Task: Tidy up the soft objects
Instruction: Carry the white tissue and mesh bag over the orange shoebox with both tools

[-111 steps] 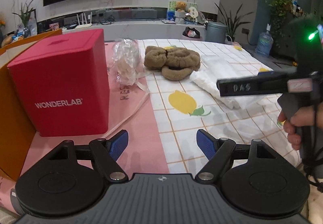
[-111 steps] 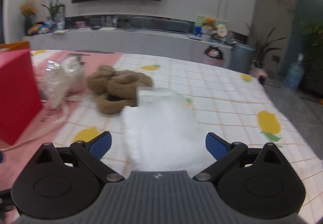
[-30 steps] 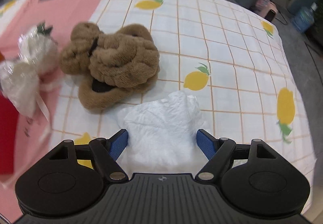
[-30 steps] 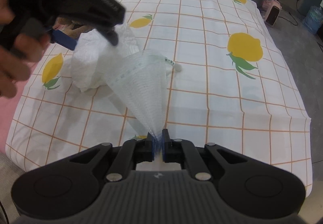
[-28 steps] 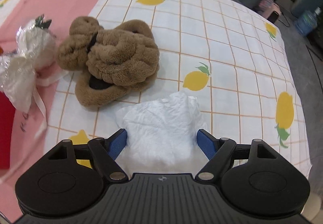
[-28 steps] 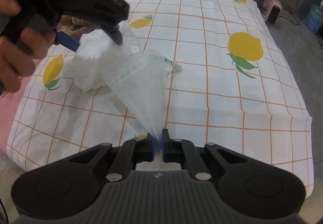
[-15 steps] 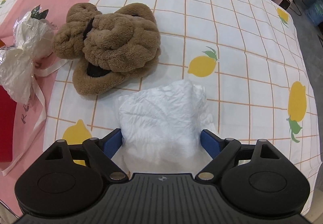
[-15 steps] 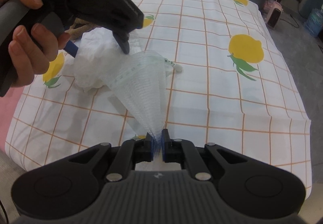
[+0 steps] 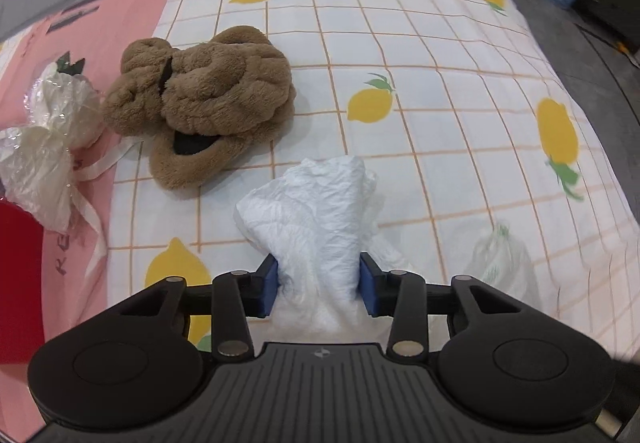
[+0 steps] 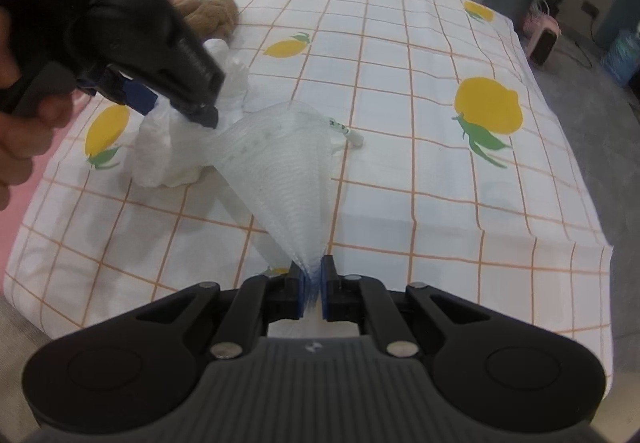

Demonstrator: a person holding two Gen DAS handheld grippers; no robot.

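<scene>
Two views, read in turn.

Left wrist view: left gripper [image 9: 318,287] tipped steeply down over a lemon-print cloth [image 9: 440,147], jaws closing, blue pads [image 9: 269,285] already pressing into the near end of a white crumpled bundle [image 9: 316,211] pinched to a narrow waist between them. Beyond the bundle, well apart: a brown plush toy [image 9: 204,111] lying on the cloth; to its left, just beside it, a cellophane-wrapped item [image 9: 48,147] on a pink sheet [image 9: 120,27]. At the far left edge, part of a red box [image 9: 18,279]. Near the right side of the bundle, a faint translucent bag [image 9: 496,255].

Right wrist view: right gripper [image 10: 311,295] with jaws together, clamped on the corner of a clear ribbed bag [image 10: 280,171], stretched into a cone from the pads toward the bundle [image 10: 168,155]. Bag mouth lying against the bundle's right side; a small zip slider or tag [image 10: 350,135] at its far rim. Left gripper [image 10: 172,103] seen from outside, gripped by a hand [image 10: 24,131], pads seated on the bundle's top.

Step in hand, as judged: seizing the bundle for bagging. For a sound result: complete closure before any lift, enough bulk between the pads to avoid shedding loose folds; bag corner kept taut and steady; mouth kept facing the bundle; entry along the cone's axis, not across its rim.
</scene>
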